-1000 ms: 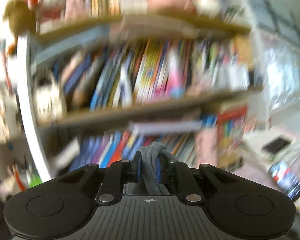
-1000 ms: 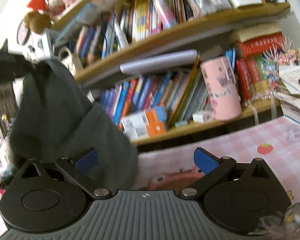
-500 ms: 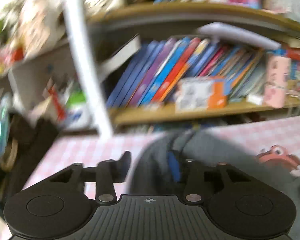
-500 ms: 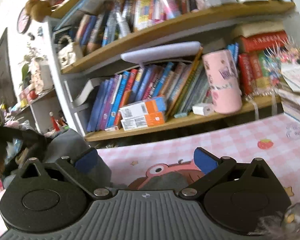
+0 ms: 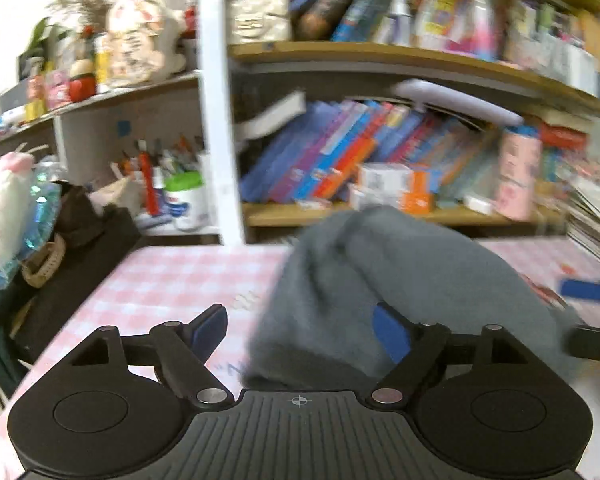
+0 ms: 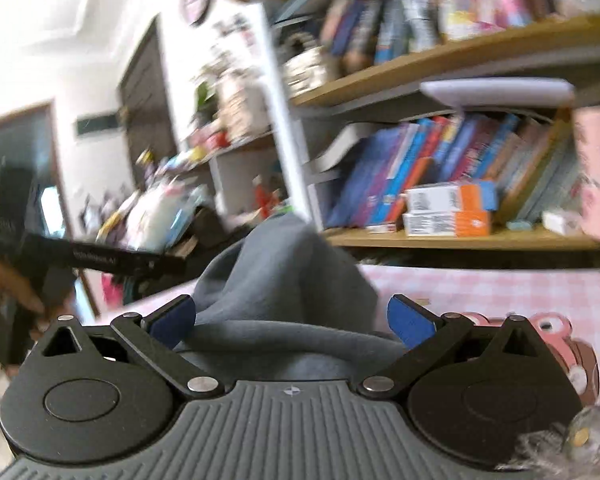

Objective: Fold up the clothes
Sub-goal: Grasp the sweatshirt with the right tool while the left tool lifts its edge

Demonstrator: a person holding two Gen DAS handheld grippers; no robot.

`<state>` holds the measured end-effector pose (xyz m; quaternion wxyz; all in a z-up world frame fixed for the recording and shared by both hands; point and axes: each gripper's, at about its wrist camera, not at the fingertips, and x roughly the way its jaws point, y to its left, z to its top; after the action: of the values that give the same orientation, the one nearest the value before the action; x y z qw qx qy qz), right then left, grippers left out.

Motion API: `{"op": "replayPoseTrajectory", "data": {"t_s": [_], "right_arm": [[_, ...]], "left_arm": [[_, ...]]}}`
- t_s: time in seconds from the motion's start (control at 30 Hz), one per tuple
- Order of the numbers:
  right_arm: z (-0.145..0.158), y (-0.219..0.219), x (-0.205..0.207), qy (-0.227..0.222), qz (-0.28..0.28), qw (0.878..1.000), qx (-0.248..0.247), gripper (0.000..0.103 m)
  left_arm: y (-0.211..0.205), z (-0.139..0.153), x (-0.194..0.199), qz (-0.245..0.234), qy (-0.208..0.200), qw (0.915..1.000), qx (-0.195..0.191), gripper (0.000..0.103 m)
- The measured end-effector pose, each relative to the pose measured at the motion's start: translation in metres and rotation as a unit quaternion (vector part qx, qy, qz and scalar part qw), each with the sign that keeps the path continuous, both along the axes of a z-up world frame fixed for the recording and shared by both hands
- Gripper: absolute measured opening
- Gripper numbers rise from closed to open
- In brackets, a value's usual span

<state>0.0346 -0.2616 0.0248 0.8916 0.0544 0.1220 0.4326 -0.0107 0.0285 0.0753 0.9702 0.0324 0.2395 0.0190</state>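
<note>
- Left gripper: jaws stand wide and have just been opening. The grey garment lies between them, heaped toward the right pad; neither pad presses on it, so it is let go.
- The garment sits in a slumped mound on the pink checked tablecloth, in front of the bookshelf.
- Handling, as I judge it: thick, soft, fleece-like cloth; light, limp and not slippery. It will sag and bunch wherever it is lifted, so a pinch at a hem or corner, one for each gripper, suits better than a grab at the middle of the heap.
- Right gripper: jaws are wide apart. A rolled edge of the garment runs between them just ahead of the body, with no pad closed on it; released.
- Writing: book spines and the orange-and-white boxes carry print, but blur makes it unreadable. A faint line of lettering on the left gripper's black side, seen from the right wrist, cannot be read either.
</note>
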Motion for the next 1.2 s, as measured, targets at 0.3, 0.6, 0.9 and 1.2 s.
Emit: {"op": "replayPoseTrajectory", "data": {"t_s": [0.3, 0.6, 0.9, 1.2], "right_arm": [[-0.020, 0.026, -0.004, -0.049, -0.056, 0.985, -0.157, 0.070], [-0.014, -0.016, 0.029, 0.006, -0.169, 0.981, -0.094, 0.050], [-0.021, 0.001, 0.028, 0.012, -0.114, 0.983, -0.143, 0.043], [0.032, -0.087, 0.013, -0.057, -0.191, 0.973, 0.117, 0.032]], "left_arm": [[-0.079, -0.058, -0.010, -0.100, 0.050, 0.9689, 0.221, 0.082], [-0.109, -0.090, 0.008, -0.122, 0.027, 0.9142, 0.385, 0.068], [-0.090, -0.043, 0.017, -0.056, -0.022, 0.9111, 0.408, 0.009], [-0.048, 0.125, -0.073, 0.000, -0.272, 0.9494, 0.157, 0.008]]}}
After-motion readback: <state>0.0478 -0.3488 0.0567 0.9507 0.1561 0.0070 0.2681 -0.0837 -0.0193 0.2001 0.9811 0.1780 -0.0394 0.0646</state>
